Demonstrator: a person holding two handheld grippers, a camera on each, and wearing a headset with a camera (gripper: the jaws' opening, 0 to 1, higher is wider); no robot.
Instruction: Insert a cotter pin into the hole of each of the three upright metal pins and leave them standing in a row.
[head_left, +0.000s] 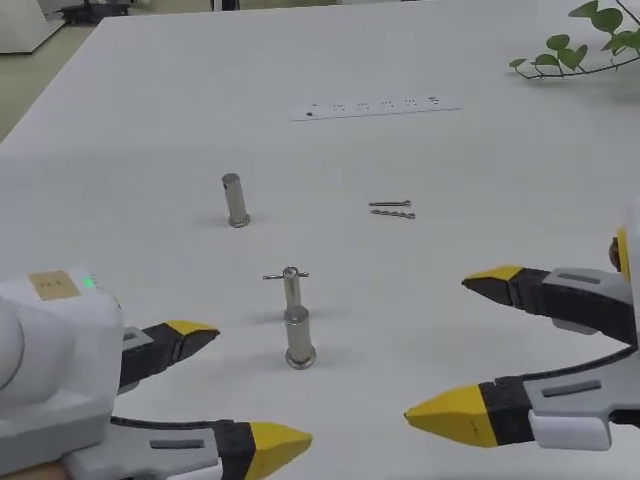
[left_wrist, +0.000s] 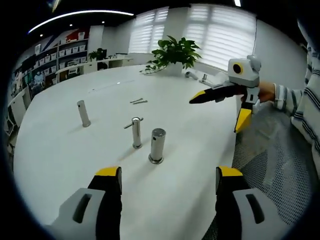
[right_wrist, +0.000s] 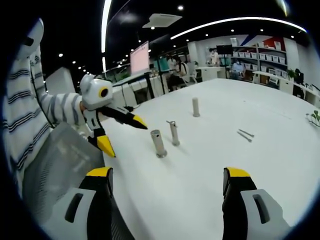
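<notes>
Both jaw sets released, nothing held. Left gripper (head_left: 243, 385) sits at 7 o'clock of the middle pin (head_left: 291, 292), right gripper (head_left: 455, 345) at 4. The middle pin has a cotter pin (head_left: 285, 275) through its hole. Near pin (head_left: 299, 338) stands at 6, far pin (head_left: 236, 200) at 11, both bare. Two loose cotter pins (head_left: 392, 209) lie on the table (head_left: 480, 160) at 2.

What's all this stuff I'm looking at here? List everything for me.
Table: one, white, under everything.
Metal pins: three, silver, upright mid-table.
Inserted cotter pin: one, silver, through the middle pin's top.
Loose cotter pins: two, silver, lying right of the pins.
Socket strip: one, white, far side.
Plant: one, green, far right.
Left gripper: one, grey with yellow tips, open, near left.
Right gripper: one, same colours, open, near right.
Sleeve: one, striped, behind right gripper.
</notes>
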